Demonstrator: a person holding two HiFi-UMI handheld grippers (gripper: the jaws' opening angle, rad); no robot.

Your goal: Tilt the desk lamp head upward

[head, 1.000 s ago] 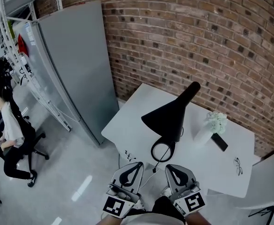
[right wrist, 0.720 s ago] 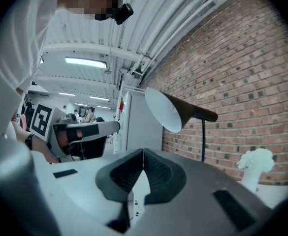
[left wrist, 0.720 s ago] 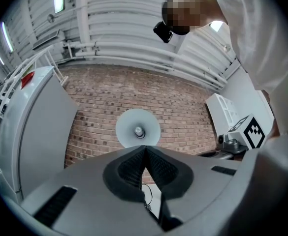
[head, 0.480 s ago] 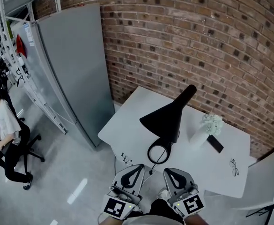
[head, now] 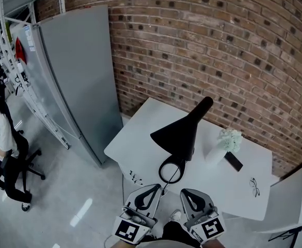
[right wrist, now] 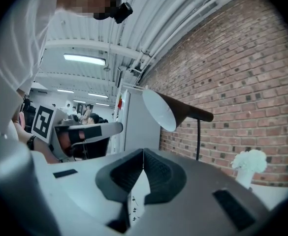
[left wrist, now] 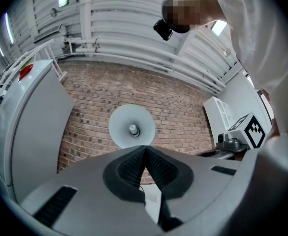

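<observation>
The black desk lamp (head: 177, 134) stands on the white rectangular surface (head: 140, 133), toward its near edge, just left of a white vase with white flowers (head: 220, 146). Its cone-shaped head is matt black on the outside. In the left gripper view the inside is pale and smooth, a round disc with a small bulb in the centre. The head slopes down from a thin straight stem, and its wide mouth faces the near edge. The base is an open black ring (head: 170, 172) that lies flat on the surface.

The left gripper (head: 155, 187) and the right gripper (head: 185, 192) are side by side just before the near edge, apart from the lamp. The left one's dark ribbed fingers (left wrist: 129, 168) are pressed together at the tips with nothing between them. The right one's fingers (right wrist: 159, 173) meet in the same way, also empty.

Behind the surface is a rough red-brown brick wall (head: 218, 45), and a smooth grey panel (head: 78, 71) stands at the left. Beside the vase lies a flat black rectangular thing (head: 234, 161), and further right are thin-framed glasses (head: 254, 186).
</observation>
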